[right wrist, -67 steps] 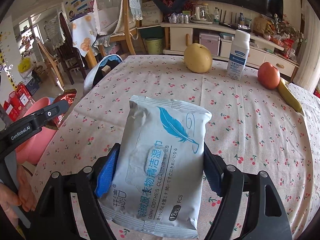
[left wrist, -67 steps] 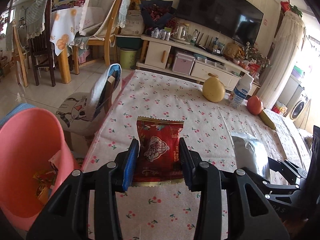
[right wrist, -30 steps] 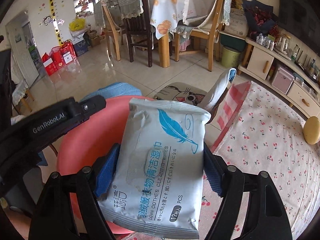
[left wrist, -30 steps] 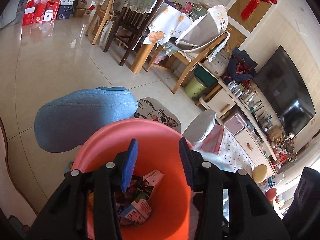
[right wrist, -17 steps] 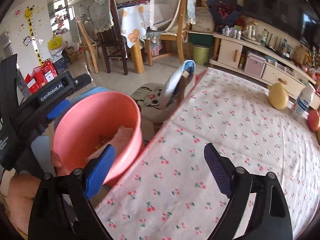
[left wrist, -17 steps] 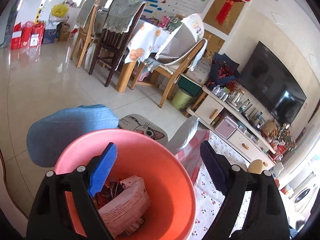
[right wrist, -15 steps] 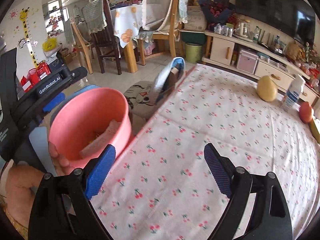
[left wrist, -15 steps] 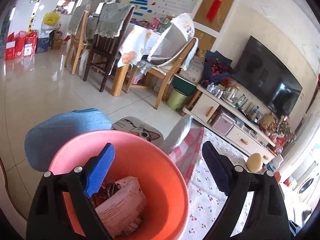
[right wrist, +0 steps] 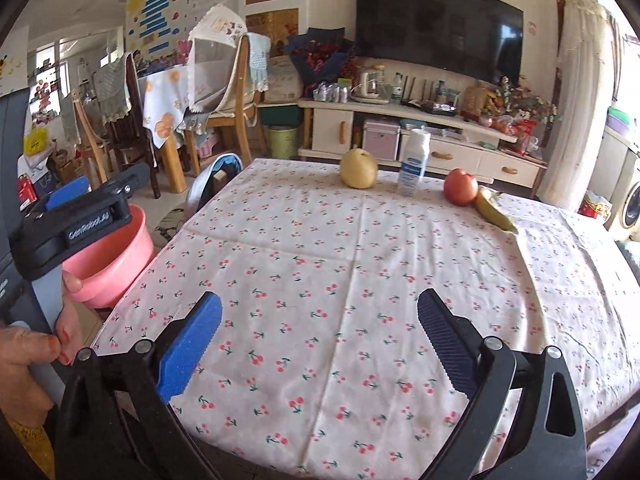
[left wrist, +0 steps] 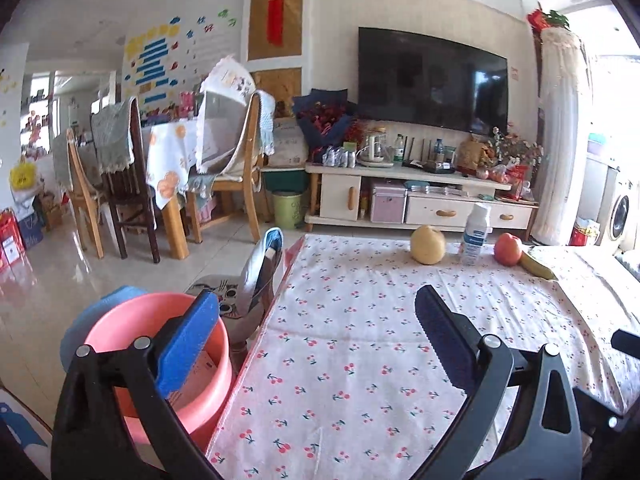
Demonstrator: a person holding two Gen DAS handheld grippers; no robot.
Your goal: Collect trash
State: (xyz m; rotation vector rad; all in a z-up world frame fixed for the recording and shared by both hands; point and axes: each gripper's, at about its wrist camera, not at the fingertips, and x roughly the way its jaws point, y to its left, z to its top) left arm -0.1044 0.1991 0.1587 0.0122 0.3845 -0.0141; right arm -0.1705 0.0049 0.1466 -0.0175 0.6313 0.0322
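My left gripper (left wrist: 316,300) hangs over the near left corner of the cherry-print table (left wrist: 360,344). Its jaws are opening and nothing lies between them. The pink trash bin (left wrist: 120,314) stands on the floor at the table's left edge, partly behind the blue left finger, with a paper packet (left wrist: 202,364) showing inside. My right gripper (right wrist: 320,300) is over the table's front edge (right wrist: 320,248), jaws opening, nothing between them. The right wrist view has the bin (right wrist: 116,256) at the left, behind the left gripper's body (right wrist: 92,208) and the hand (right wrist: 24,360) holding it.
At the table's far end stand a pear (right wrist: 359,169), a white bottle (right wrist: 414,162), an apple (right wrist: 460,187) and a banana (right wrist: 494,210). A cat-print stool (left wrist: 224,292) and a chair back (left wrist: 260,276) sit between bin and table. Dining chairs and a TV cabinet lie beyond.
The wipes pack has left my right gripper and gone into the bin. Both grippers have swung from over the pink bin back to the table, and both pairs of jaws have widened.
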